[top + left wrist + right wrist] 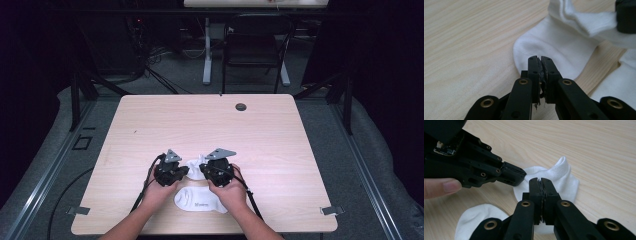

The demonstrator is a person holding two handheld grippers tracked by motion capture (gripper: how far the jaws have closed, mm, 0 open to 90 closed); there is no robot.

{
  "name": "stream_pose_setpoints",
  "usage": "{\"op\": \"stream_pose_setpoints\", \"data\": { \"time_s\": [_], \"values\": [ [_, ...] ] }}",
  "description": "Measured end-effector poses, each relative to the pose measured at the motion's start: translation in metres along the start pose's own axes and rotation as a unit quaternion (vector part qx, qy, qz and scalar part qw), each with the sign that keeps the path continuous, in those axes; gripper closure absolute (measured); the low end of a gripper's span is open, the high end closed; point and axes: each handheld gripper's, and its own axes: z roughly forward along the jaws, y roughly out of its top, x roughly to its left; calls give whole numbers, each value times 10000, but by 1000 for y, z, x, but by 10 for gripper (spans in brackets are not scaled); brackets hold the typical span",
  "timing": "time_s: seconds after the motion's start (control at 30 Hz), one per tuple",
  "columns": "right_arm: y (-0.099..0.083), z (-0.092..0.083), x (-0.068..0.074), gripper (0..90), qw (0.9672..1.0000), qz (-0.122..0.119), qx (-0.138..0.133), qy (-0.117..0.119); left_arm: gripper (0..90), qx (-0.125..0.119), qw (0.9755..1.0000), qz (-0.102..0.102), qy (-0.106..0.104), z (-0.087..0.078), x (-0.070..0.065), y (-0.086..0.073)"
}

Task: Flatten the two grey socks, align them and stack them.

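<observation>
Two white socks are lying on the pale wooden counter (150,120), near its front edge where the person's forearms are coming in, and the upper sock (196,167) is serving here as the landmark. That sock is sitting between the two black tools, and in the high view part of it is rising off the wood in a small peak. The left tool (184,171) is reaching in from the sock's left side; seen from the left gripper view (540,58), its jaws are standing pressed together with only a thin dark line between the pads, and whether any fabric is being pinched there cannot be told, since the tips are merely overlapping the sock's rounded edge (554,47) in that view. The right tool (204,170) is coming in from the sock's right side, and in the right gripper view (540,179) its jaws are likewise standing fully together right at the fabric (560,173), which is bunching up into a ridge just beyond the tips; the pictures are not showing clearly whether cloth is caught between them. In that same view the left tool's tip (520,175) is touching the sock's near edge, just beside the right tool's tips. The second sock (200,200) is lying flat just in front of the landmark sock, between the person's two hands, bearing a small grey mark
</observation>
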Motion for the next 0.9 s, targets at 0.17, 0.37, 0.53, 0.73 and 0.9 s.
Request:
{"op": "stream_pose_setpoints", "data": {
  "time_s": [0.17,0.37,0.53,0.73,0.9],
  "values": [
    [-3,-8,-7,884,9999,41,-73,-57,858,107,9999,1,-6,1,3,-5],
    [-13,-19,-23,884,9995,249,-84,-174,857,78,10000,22,-7,1,6,-7],
    [-22,-24,-34,884,9987,428,-84,-281,858,91,10000,17,16,0,8,-7],
    [-33,-28,-47,884,9976,537,0,-433,859,86,10000,-18,17,0,9,-7],
    [-43,-24,-56,881,9964,628,212,-533,859,107,9999,52,64,-1,9,-7]
  ]
}}
